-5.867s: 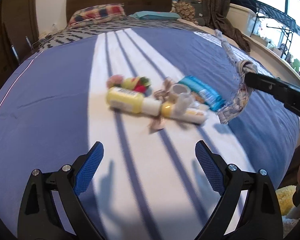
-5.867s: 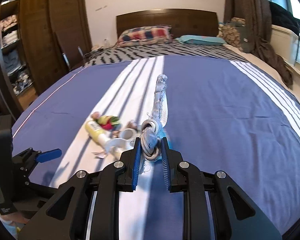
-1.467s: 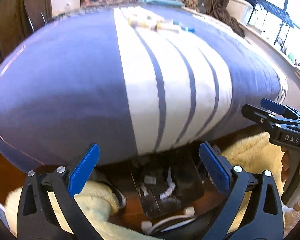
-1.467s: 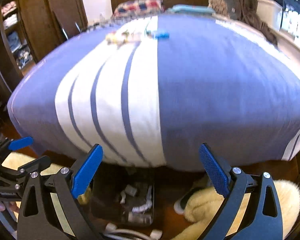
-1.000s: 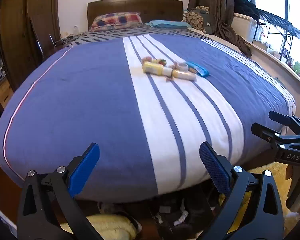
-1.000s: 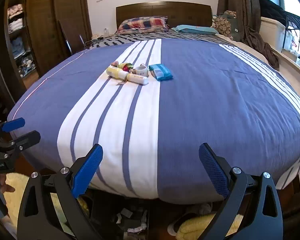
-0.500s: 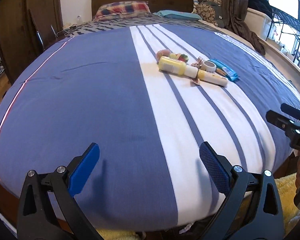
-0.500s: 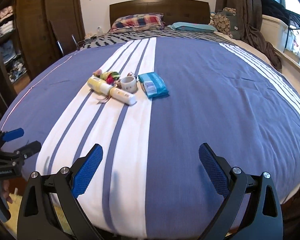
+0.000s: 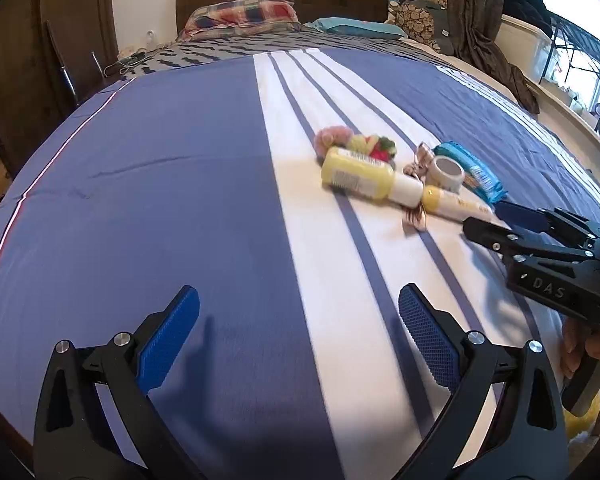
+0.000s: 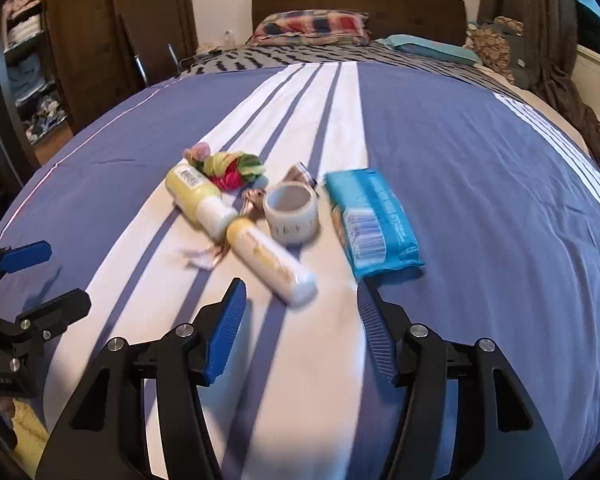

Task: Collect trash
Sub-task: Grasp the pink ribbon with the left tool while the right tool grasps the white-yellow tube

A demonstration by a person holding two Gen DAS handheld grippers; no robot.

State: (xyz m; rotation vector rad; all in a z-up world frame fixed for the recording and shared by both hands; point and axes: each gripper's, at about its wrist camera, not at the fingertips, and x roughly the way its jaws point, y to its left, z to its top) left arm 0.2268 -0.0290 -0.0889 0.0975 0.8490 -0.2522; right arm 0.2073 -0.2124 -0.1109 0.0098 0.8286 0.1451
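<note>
While the trash pile (image 10: 260, 216) lies uncollected on the bed (image 10: 480, 160), we note the right gripper (image 10: 300, 312) empty, jaws closing near the yellow tube (image 10: 270, 260); left gripper (image 9: 298, 332) wide, empty.

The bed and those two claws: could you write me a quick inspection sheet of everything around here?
Surface: bed with a blue cover striped white.
Job's things: yellow bottle, cream tube, tape roll, blue packet, crumpled wrapper and colourful bundle, clustered mid-bed.
Clutter: plaid pillow and teal pillow at the headboard.
Grippers: left claw open, empty; right claw closing, nothing between its jaws, the tube just ahead.
Cables: some by the bed's far left corner.
Surroundings: wardrobe, curtain.
</note>
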